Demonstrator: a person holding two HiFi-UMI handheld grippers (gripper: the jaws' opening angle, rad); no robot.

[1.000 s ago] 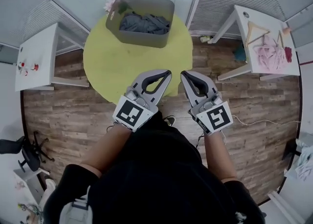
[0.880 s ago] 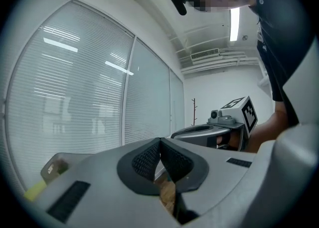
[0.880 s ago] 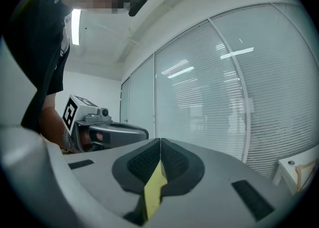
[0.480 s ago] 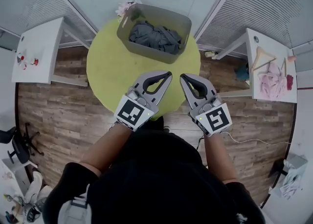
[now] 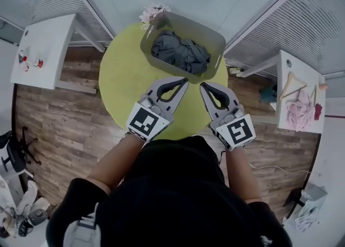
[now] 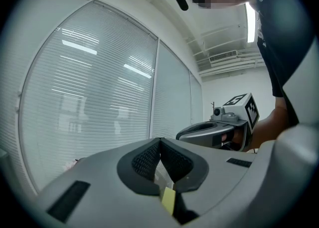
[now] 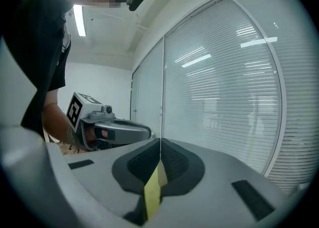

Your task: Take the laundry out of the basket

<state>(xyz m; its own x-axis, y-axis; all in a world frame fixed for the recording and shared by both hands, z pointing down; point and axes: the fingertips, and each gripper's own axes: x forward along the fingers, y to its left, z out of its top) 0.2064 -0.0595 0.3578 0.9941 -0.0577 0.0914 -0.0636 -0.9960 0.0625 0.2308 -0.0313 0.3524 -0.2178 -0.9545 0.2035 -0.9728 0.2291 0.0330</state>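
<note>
Grippers neared basket; fingers closed, empty.

Bright, even room light from ceiling tubes; fisheye edges curve and darken.

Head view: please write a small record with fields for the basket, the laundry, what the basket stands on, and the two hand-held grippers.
container: grey basket, standing on the rug
floor cover: round yellow-green rug
contents: dark grey laundry, piled inside the basket
left hand-held gripper: jaws together, empty, over the rug, short of the basket
right hand-held gripper: jaws together, empty, beside the left one
contact: neither touches the laundry
</note>
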